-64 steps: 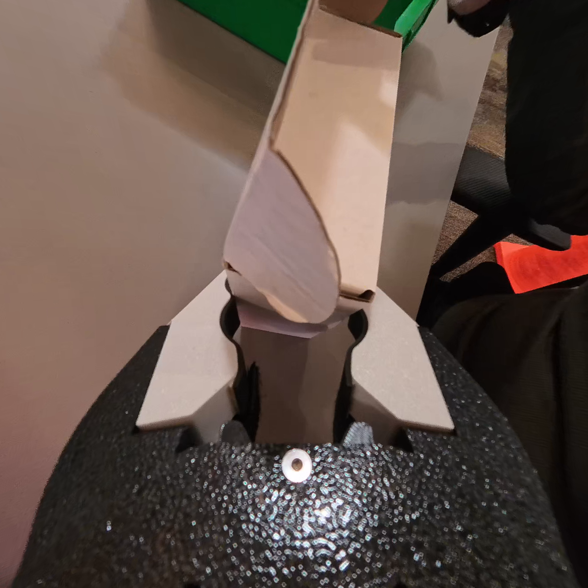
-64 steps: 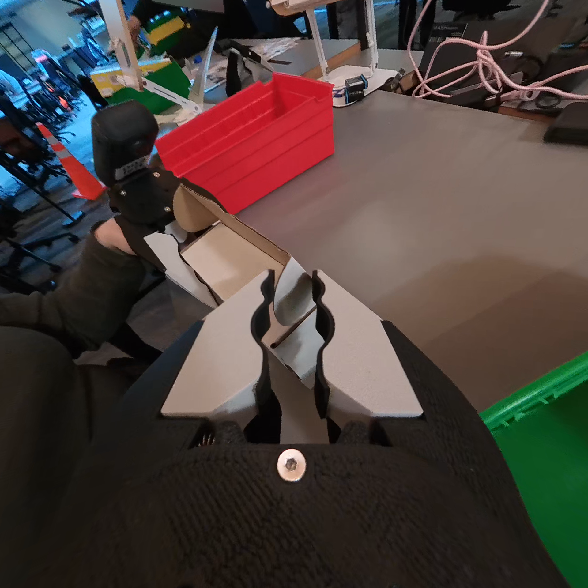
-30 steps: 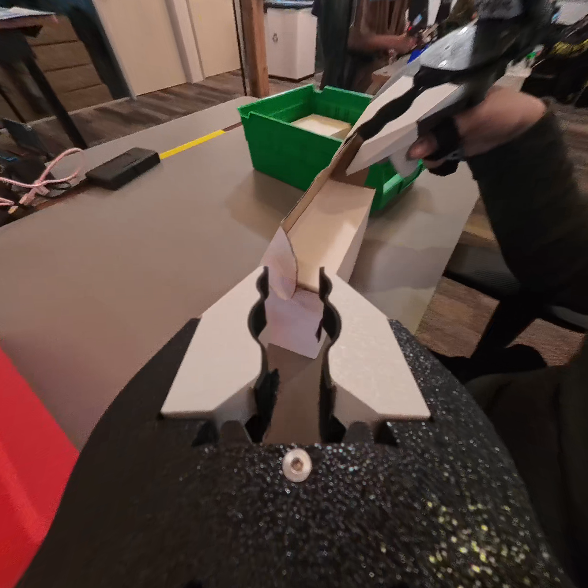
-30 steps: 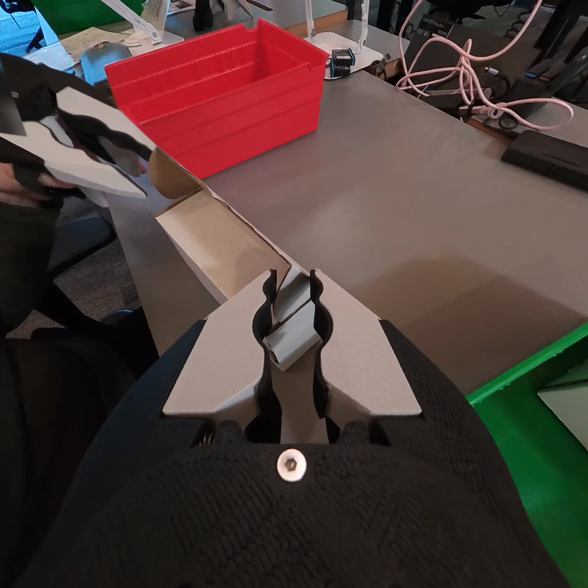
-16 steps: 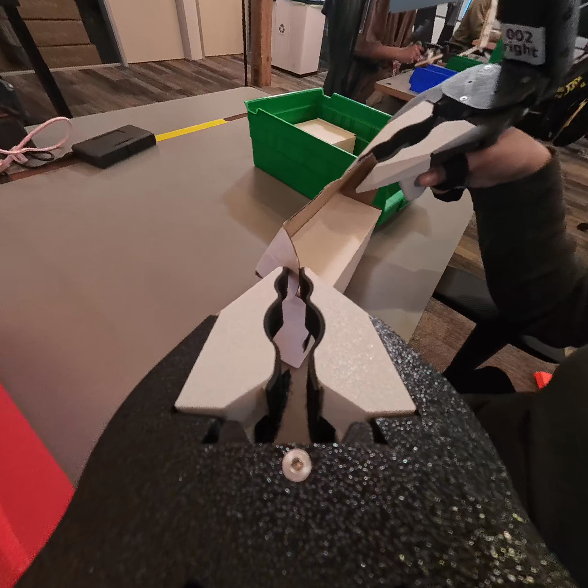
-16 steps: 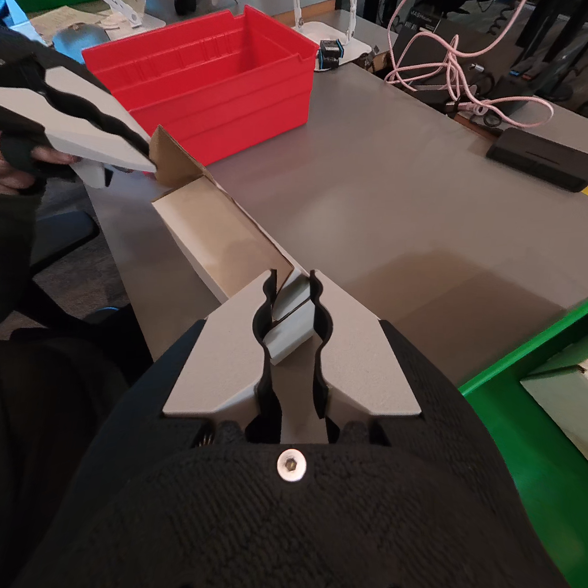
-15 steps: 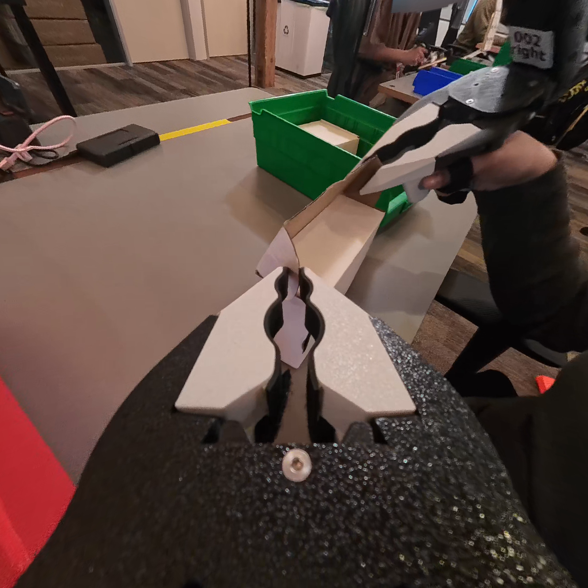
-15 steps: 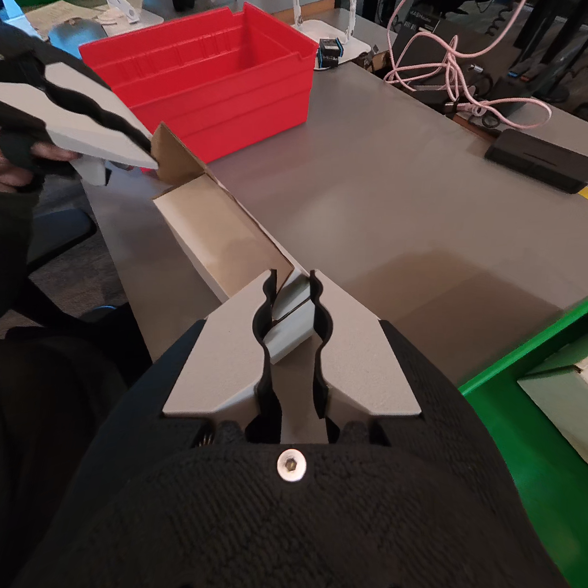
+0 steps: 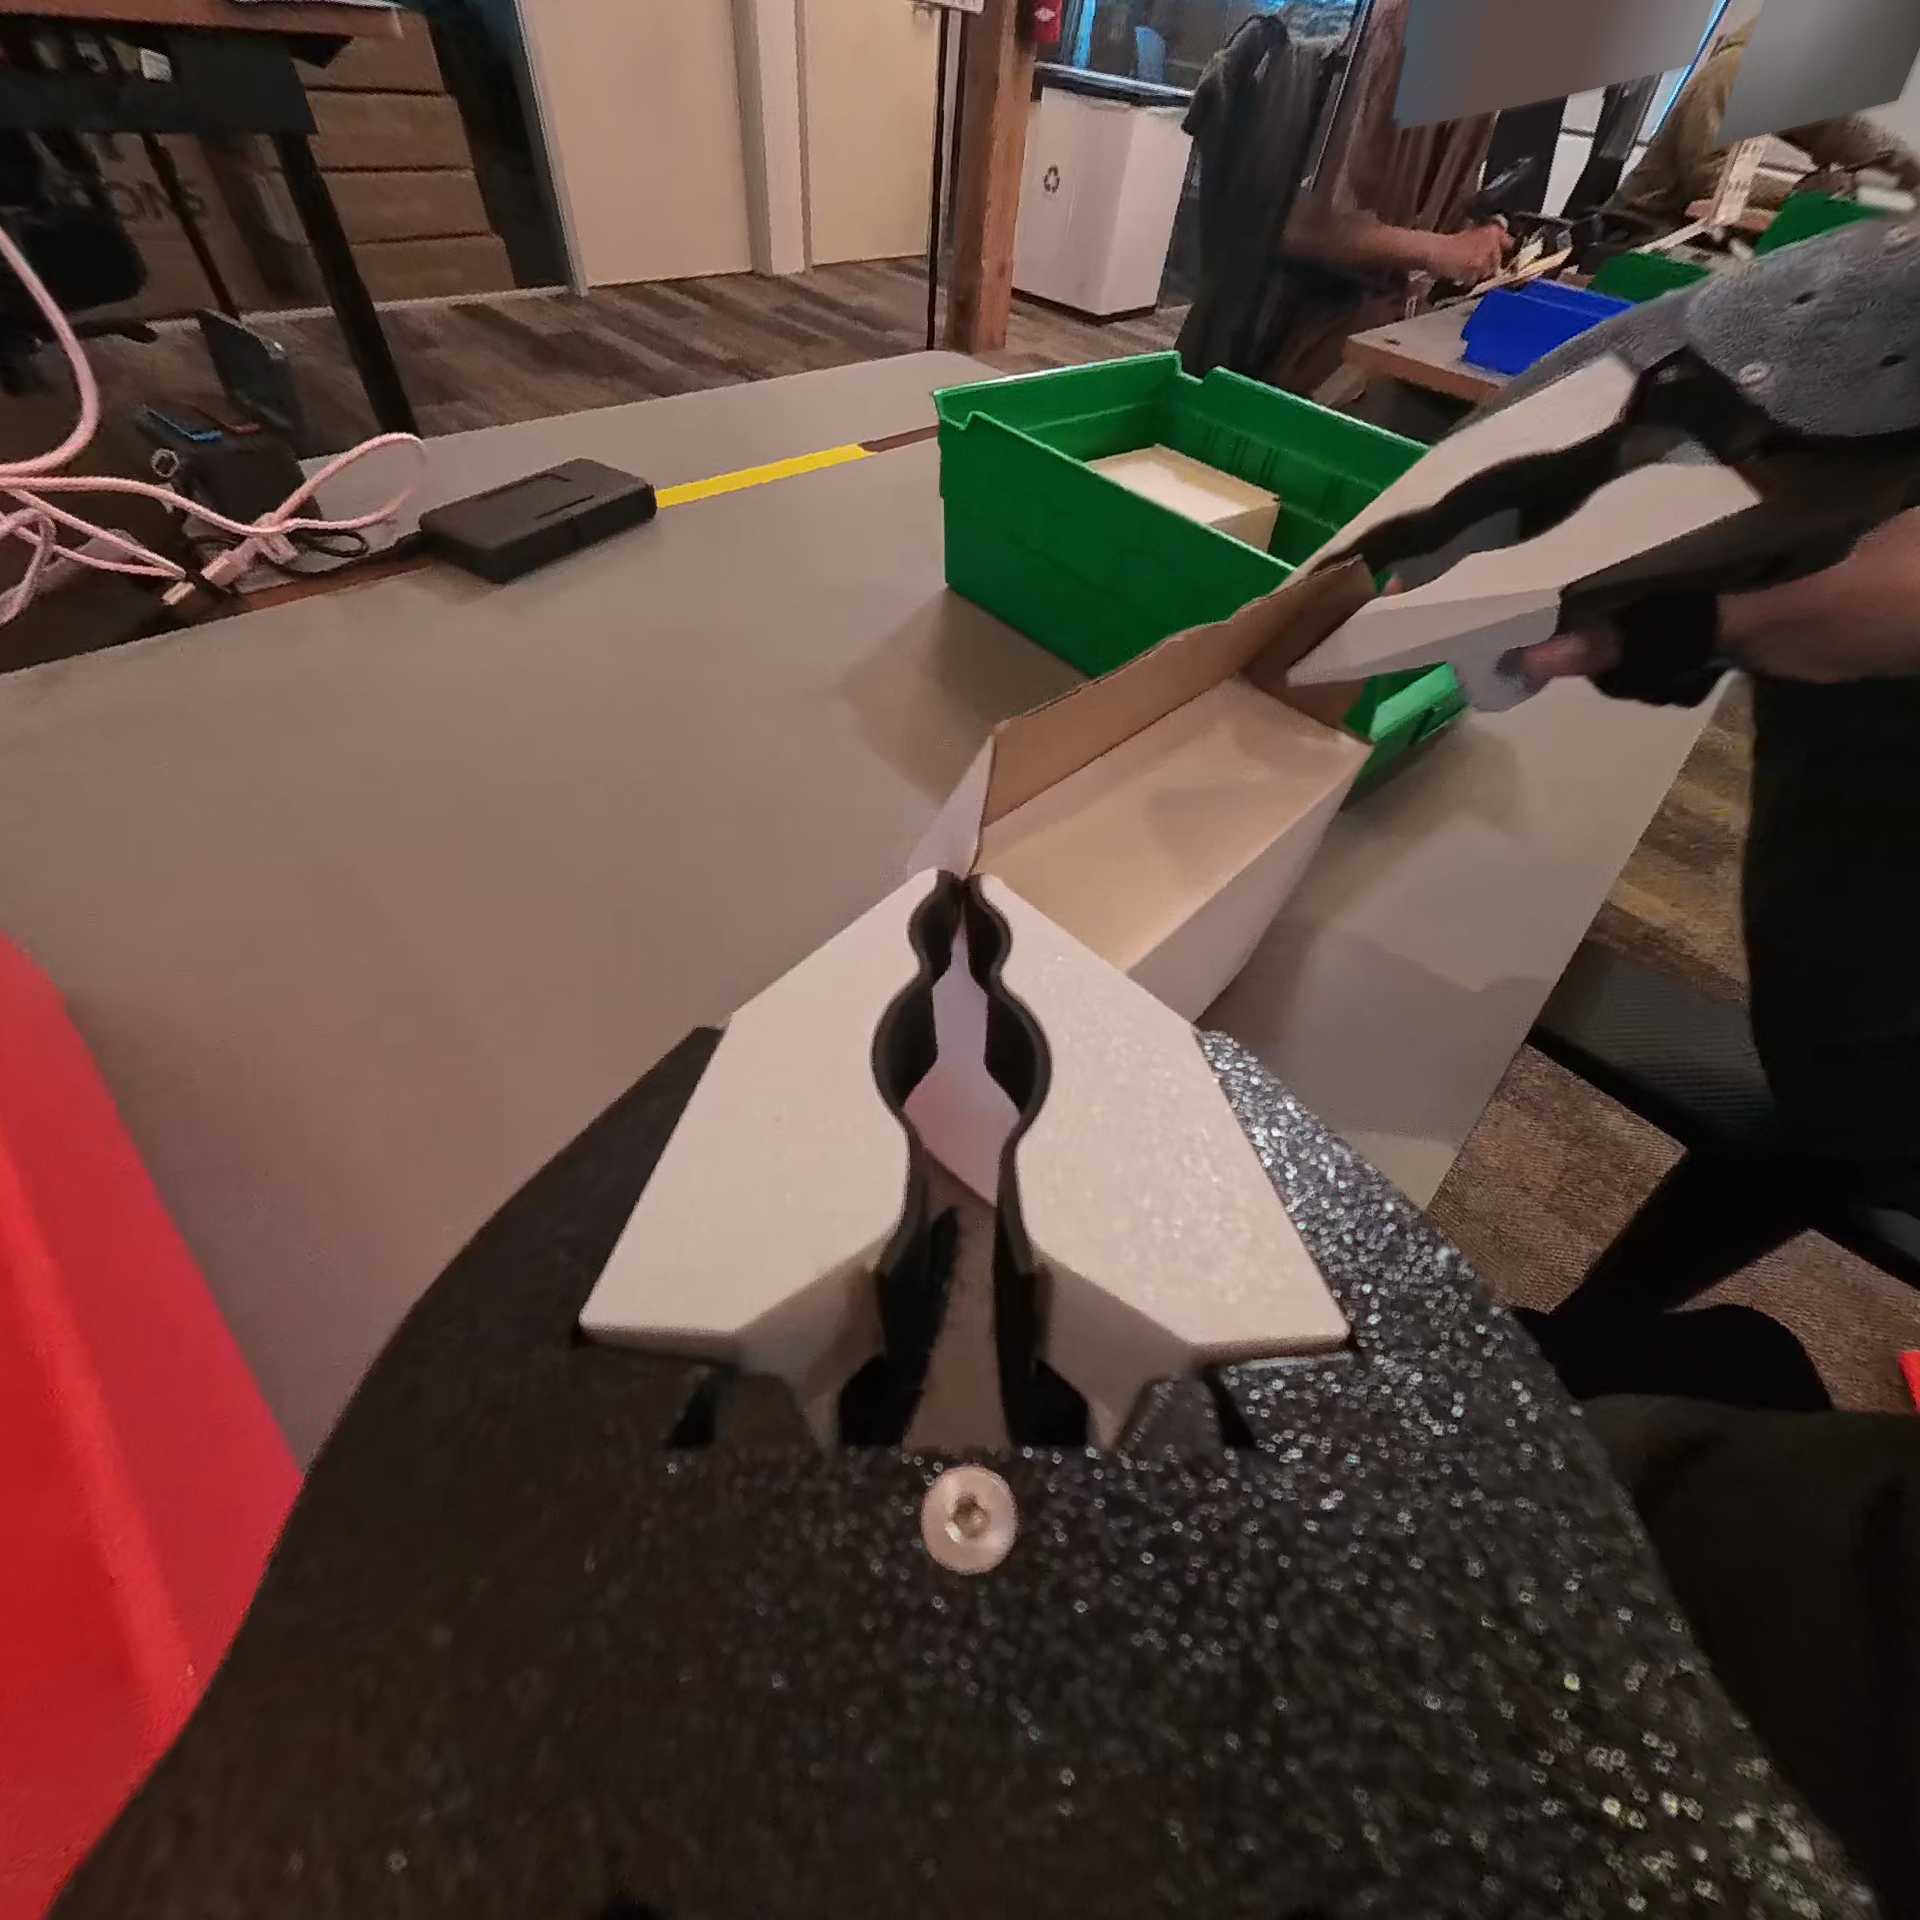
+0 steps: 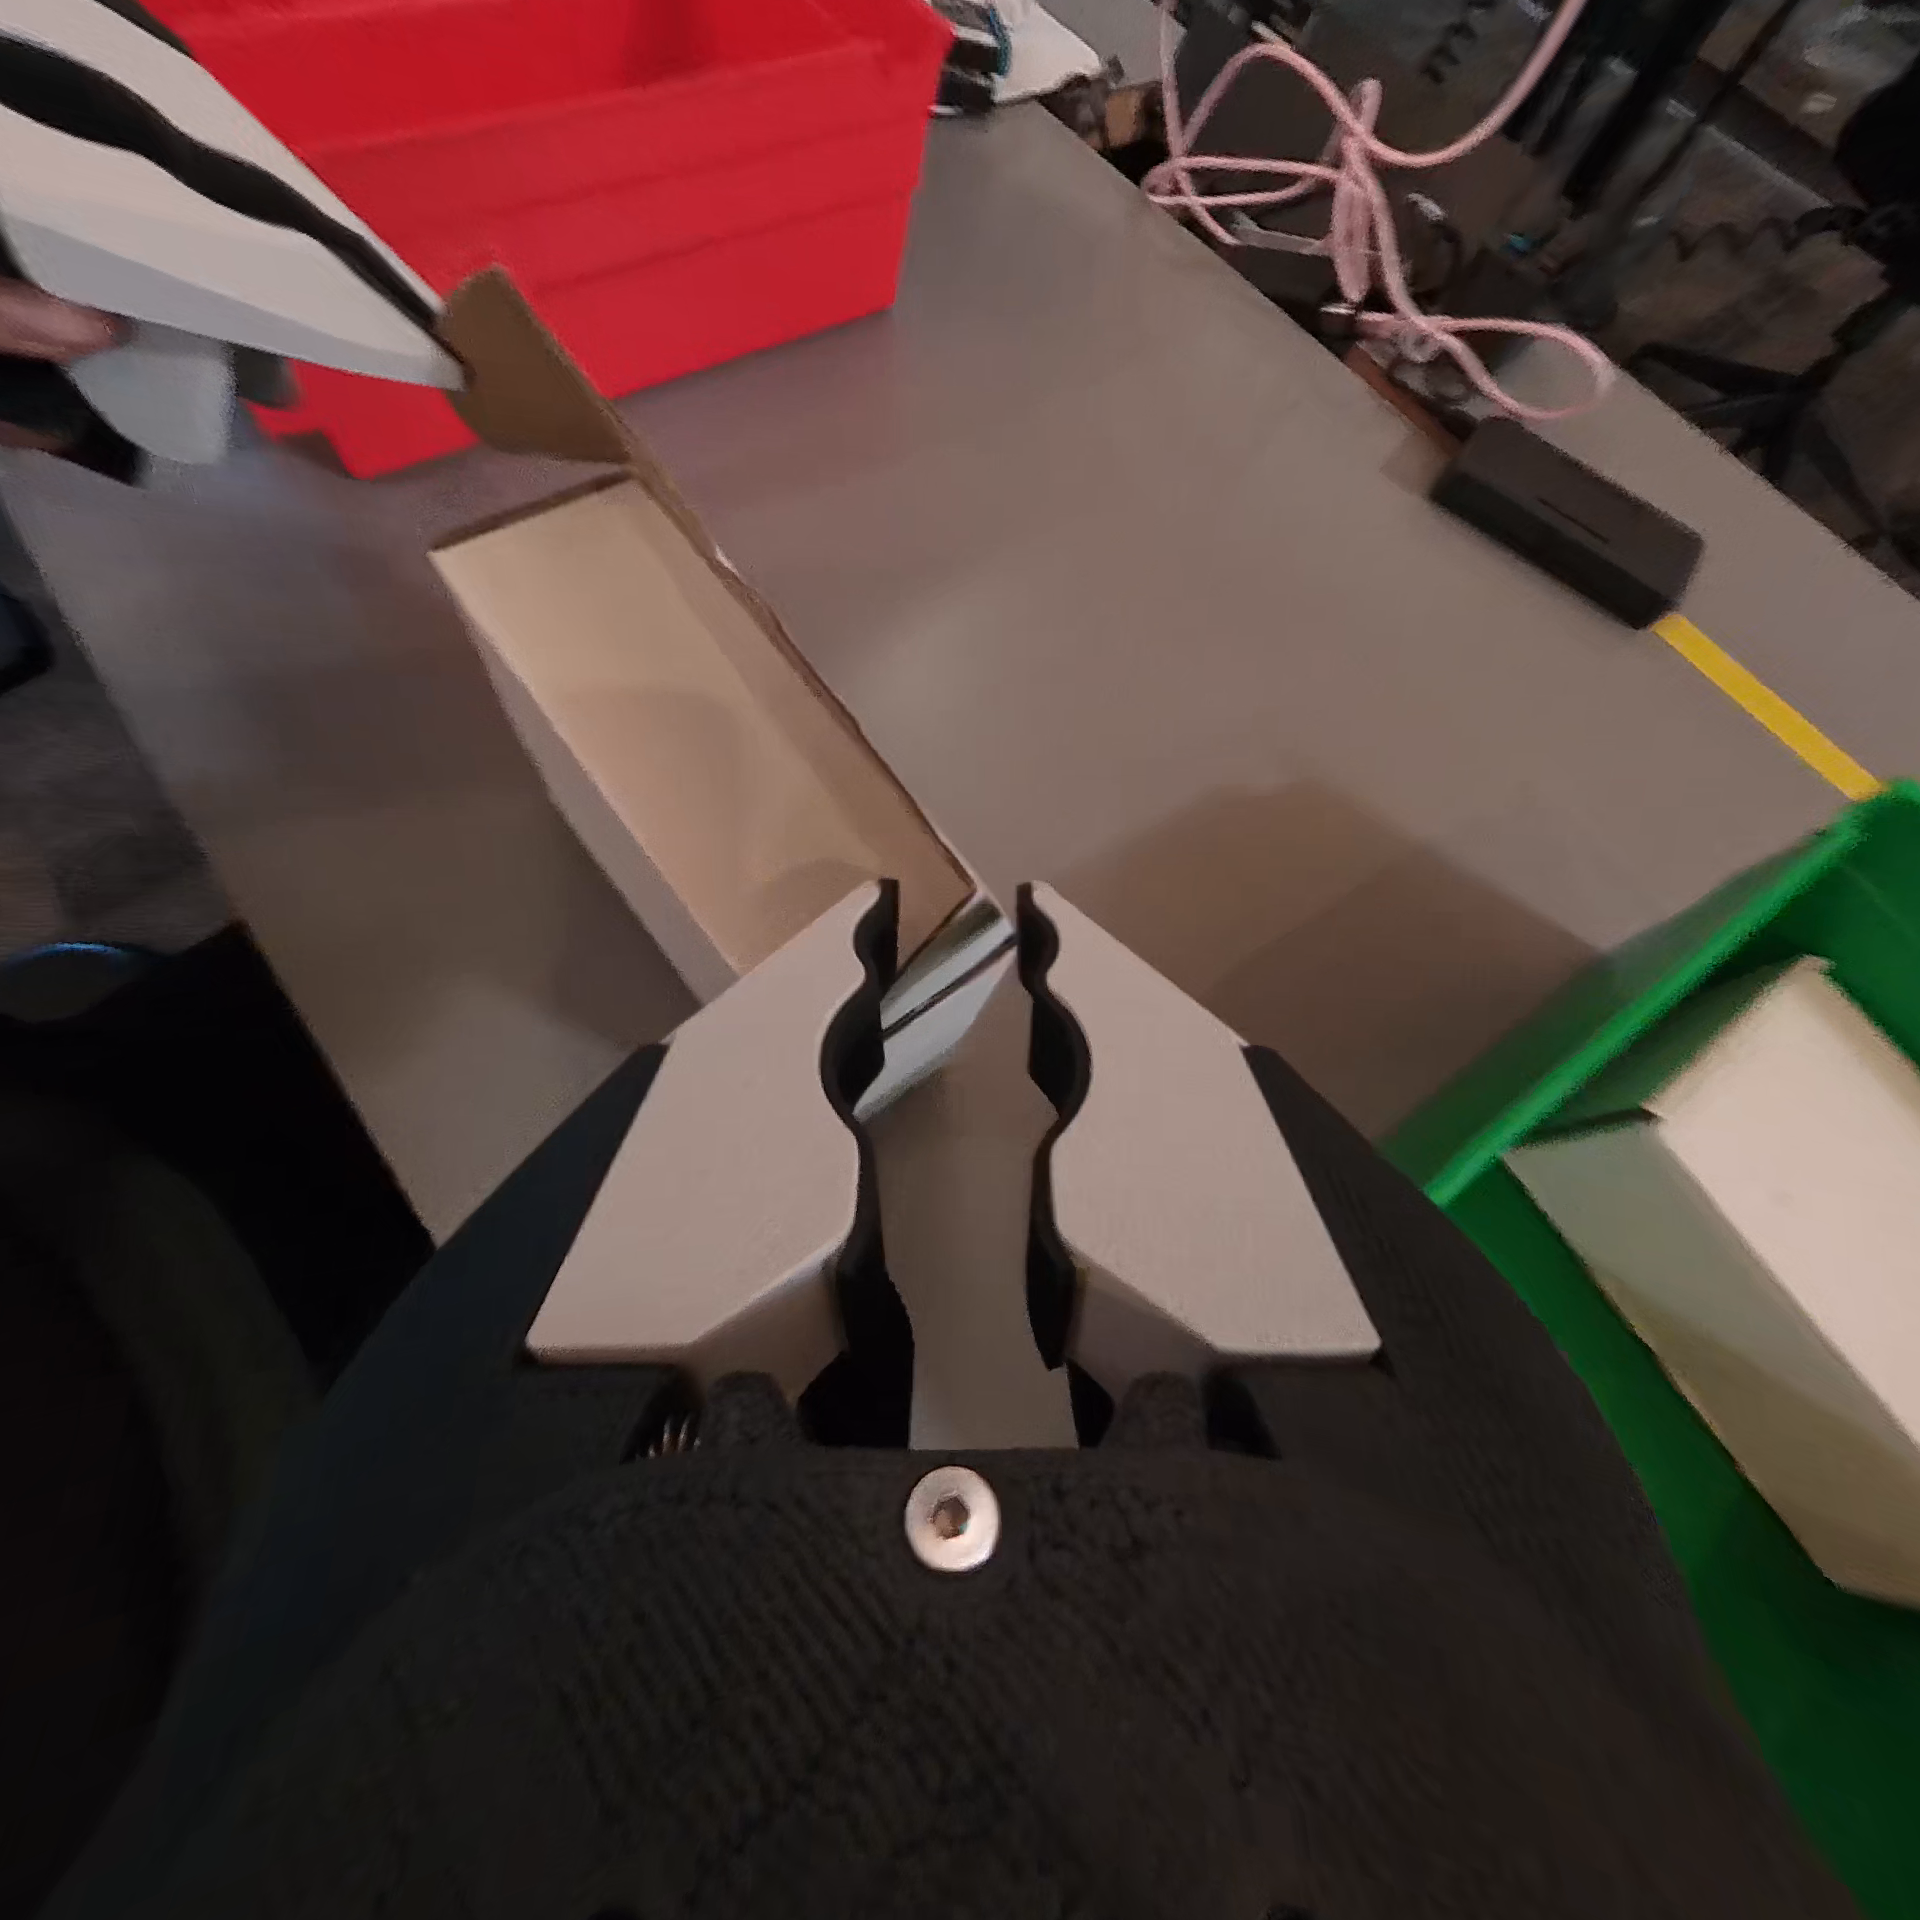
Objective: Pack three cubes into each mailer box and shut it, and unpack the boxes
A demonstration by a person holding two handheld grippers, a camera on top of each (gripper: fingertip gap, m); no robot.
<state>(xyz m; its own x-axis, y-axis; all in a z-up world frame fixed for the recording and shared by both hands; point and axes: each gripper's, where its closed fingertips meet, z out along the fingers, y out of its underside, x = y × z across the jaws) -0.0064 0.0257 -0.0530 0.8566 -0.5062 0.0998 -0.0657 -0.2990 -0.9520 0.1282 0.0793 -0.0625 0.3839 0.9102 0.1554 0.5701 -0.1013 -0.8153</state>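
Grey surface point(image 9: 436, 790) in a workroom with wood flooring. Open mailer box point(image 9: 1164, 821) near its edge, between red bin point(image 10: 623, 156) and green bin point(image 9: 1132, 499). Left gripper point(image 9: 961, 894) fingers clamped on one end flap; right gripper point(image 10: 956, 904) fingers apart around the opposite end.

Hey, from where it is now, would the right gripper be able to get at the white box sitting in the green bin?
Probably yes. The white box lies uncovered in the open-topped green bin, right beside the right gripper. But its jaws stand around the end flap of the mailer box; it would have to leave that first.
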